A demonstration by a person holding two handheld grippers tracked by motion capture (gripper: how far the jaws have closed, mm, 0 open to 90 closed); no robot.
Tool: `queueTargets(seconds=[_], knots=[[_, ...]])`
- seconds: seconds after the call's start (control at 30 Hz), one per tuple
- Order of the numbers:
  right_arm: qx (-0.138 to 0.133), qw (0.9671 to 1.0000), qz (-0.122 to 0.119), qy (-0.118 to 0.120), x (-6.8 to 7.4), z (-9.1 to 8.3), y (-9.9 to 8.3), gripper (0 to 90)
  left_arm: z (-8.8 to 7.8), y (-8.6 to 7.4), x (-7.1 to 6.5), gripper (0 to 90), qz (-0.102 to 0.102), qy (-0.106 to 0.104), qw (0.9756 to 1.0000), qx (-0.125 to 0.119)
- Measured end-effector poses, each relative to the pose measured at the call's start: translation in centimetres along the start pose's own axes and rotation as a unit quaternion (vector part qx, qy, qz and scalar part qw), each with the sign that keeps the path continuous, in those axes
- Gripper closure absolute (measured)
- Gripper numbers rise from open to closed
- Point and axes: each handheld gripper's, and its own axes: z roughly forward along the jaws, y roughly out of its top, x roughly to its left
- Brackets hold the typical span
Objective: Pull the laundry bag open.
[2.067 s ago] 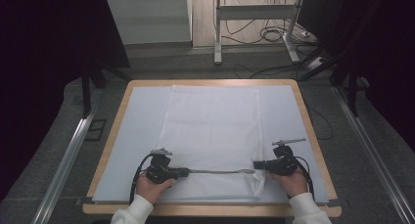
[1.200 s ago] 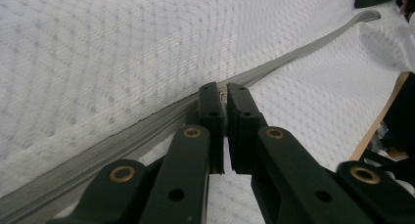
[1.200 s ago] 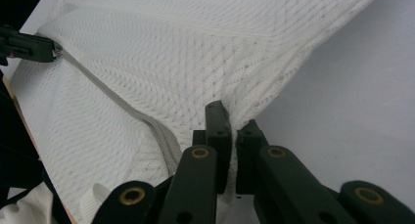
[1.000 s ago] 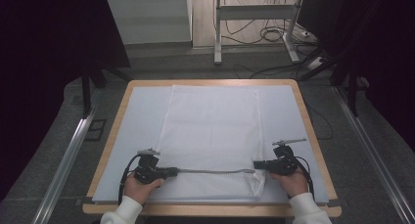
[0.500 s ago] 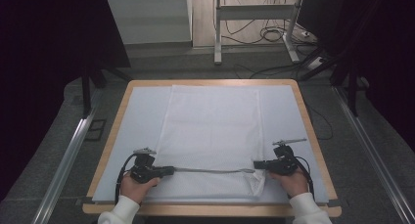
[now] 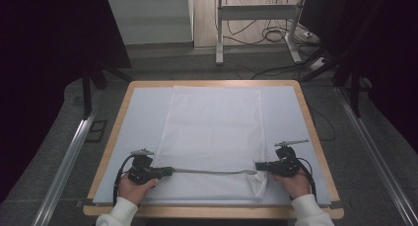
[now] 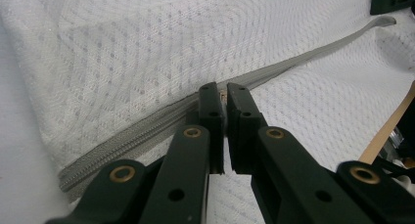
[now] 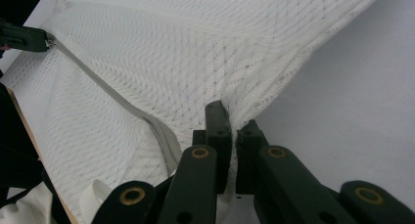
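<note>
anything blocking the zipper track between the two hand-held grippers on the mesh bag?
Nothing visible. The grey zipper runs bare across the mesh bag from the left hand-held gripper to the right hand-held gripper.

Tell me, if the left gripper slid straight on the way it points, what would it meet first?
Probably more of the grey zipper along the white mesh bag. The left gripper points along it toward the right gripper, shut on the bag's far end.
</note>
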Motion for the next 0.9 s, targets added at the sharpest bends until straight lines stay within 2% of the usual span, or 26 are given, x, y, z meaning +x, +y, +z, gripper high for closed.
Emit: queueTargets(seconds=[0.9], knots=[[0.000, 1.0000, -0.003, -0.003, 0.0, 0.0, 0.0, 87.2, -2.0, -0.8, 2.0, 86.8, -0.022, 0.015, 0.9995, -0.017]])
